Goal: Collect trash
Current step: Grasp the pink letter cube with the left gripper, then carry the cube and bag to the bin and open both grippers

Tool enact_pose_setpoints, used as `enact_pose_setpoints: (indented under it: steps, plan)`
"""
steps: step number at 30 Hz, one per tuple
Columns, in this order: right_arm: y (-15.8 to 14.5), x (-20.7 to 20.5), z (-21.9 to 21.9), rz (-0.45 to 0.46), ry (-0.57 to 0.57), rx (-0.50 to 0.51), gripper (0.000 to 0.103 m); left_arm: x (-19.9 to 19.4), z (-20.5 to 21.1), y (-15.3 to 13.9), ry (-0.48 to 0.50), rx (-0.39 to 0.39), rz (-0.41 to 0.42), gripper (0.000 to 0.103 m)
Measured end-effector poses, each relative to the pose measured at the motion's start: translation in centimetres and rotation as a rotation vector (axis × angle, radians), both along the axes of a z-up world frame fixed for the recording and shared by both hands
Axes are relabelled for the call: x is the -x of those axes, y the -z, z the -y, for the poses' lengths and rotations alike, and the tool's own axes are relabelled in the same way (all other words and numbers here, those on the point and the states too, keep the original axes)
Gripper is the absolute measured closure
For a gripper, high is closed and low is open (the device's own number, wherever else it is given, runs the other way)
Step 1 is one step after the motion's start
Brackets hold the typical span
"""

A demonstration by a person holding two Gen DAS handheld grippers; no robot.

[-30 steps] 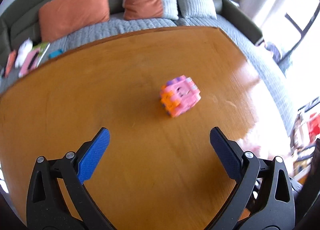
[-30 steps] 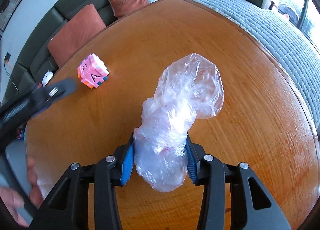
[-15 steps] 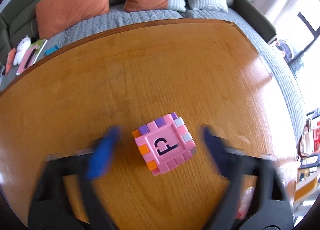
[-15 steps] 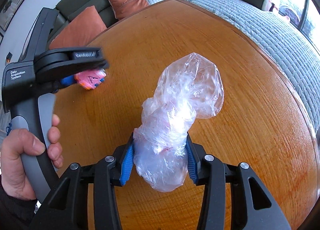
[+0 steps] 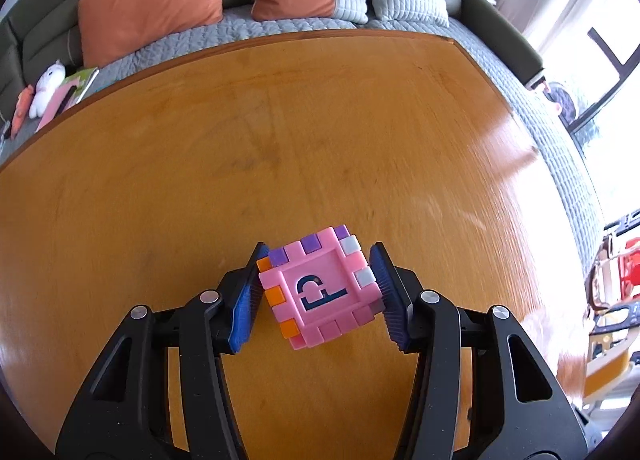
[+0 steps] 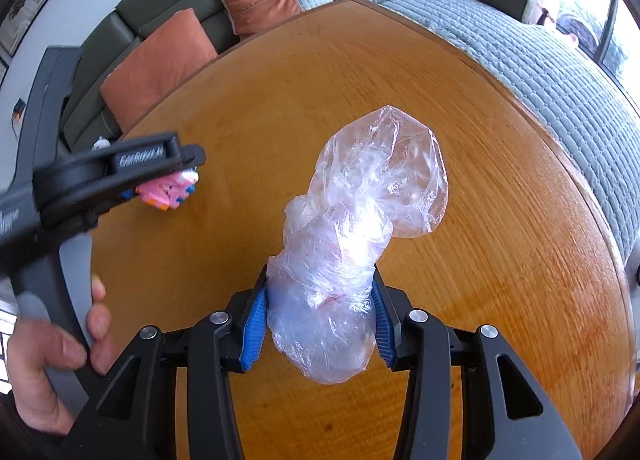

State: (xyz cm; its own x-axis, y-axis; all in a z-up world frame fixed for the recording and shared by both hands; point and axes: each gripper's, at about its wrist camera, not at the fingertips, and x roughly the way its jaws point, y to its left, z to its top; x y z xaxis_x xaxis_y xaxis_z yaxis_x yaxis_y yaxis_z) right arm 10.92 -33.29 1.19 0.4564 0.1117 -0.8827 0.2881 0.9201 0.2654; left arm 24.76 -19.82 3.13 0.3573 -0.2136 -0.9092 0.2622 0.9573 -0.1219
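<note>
A: Left hand-held gripper?
B: Pinching pink letter cube between pads, over desk.
A: Right hand-held gripper?
B: Clamped on clear plastic bag. Likely next: cube into bag.

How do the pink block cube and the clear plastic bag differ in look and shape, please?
The pink block cube is opaque, rigid and square-edged; the clear plastic bag is see-through, crumpled and shapeless. The cube carries a dark letter; the bag shows none. Both sit clamped between blue gripper pads above the wooden table.
</note>
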Motion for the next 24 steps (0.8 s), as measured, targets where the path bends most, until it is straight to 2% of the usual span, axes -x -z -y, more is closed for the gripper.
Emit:
enact_pose_setpoints:
  steps: [13, 24]
  plan:
    - [-3.9, 4.3, -7.0, 0.049, -0.140, 0.019, 0.057, 9.4, -9.7, -4.1, -0.075, 0.042, 0.061, 0.052]
    - [-5.6, 8.3, -17.0, 0.061, -0.316, 0.022, 0.057, 17.9, -19.8, -5.0, -0.184, 0.081, 0.083, 0.052]
